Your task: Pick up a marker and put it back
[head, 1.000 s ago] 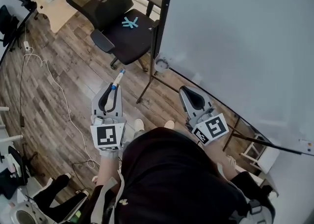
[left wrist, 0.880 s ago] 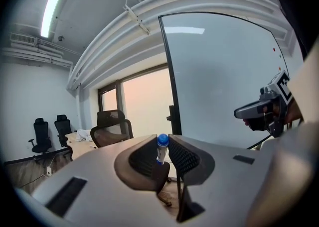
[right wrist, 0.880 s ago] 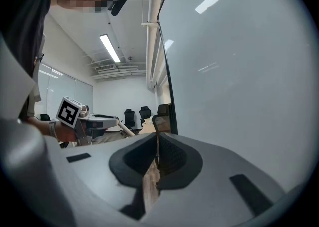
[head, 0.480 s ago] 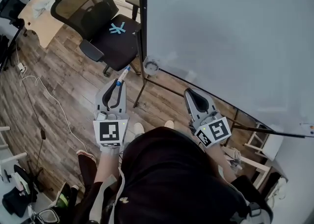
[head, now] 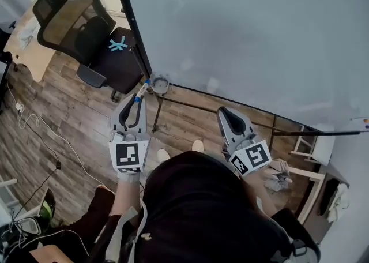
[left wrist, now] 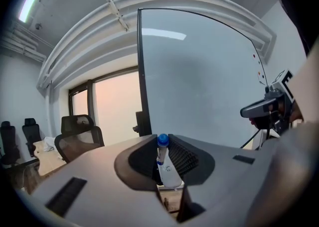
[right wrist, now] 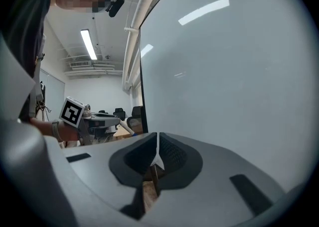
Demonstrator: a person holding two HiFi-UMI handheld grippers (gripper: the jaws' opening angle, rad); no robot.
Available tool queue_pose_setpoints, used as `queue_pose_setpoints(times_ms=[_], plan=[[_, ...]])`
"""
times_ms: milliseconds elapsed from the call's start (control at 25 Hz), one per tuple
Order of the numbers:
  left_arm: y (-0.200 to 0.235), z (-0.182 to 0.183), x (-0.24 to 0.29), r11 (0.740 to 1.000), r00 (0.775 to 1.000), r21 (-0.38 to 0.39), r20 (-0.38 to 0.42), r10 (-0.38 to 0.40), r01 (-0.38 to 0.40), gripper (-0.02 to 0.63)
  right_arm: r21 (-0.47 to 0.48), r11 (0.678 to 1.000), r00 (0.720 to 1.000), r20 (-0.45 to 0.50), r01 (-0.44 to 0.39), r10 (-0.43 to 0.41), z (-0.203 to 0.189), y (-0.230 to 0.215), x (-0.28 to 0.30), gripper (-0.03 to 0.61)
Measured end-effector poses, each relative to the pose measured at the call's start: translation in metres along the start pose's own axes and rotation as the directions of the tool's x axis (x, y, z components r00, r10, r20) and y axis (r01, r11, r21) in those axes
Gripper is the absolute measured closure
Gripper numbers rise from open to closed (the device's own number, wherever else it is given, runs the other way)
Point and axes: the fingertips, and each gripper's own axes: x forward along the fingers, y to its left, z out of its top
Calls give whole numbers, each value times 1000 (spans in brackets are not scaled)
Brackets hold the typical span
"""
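Observation:
My left gripper [head: 136, 101] is shut on a white marker [head: 140, 91] with a blue cap that pokes out past the fingertips. In the left gripper view the marker [left wrist: 165, 167] stands upright between the jaws, cap [left wrist: 163, 140] on top. The cap end lies close beside a small round holder [head: 159, 85] at the whiteboard's lower left corner; I cannot tell whether they touch. My right gripper [head: 225, 111] is shut with nothing in it, held in front of the whiteboard [head: 253, 31]. In the right gripper view its jaws [right wrist: 156, 155] meet edge to edge.
A black mesh office chair [head: 86, 31] with a blue cross on its seat stands at the left on the wood floor [head: 69, 112]. The whiteboard's black frame and legs [head: 173, 101] run across the middle. A wooden desk [head: 29, 48] is at the far left; cables [head: 34, 135] trail over the floor.
The view has shifted toward the whiteboard, which now fills more of the frame. My left gripper, still holding the marker, has come up close to the round holder at the board's corner.

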Motion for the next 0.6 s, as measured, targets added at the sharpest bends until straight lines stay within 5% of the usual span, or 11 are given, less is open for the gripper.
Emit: queue_pose_setpoints(times_ms=[600], plan=[[-36, -33, 49, 988, 985, -1, -72, -155, 156, 540, 34, 981, 981, -30, 193, -192, -14, -26, -43, 551]])
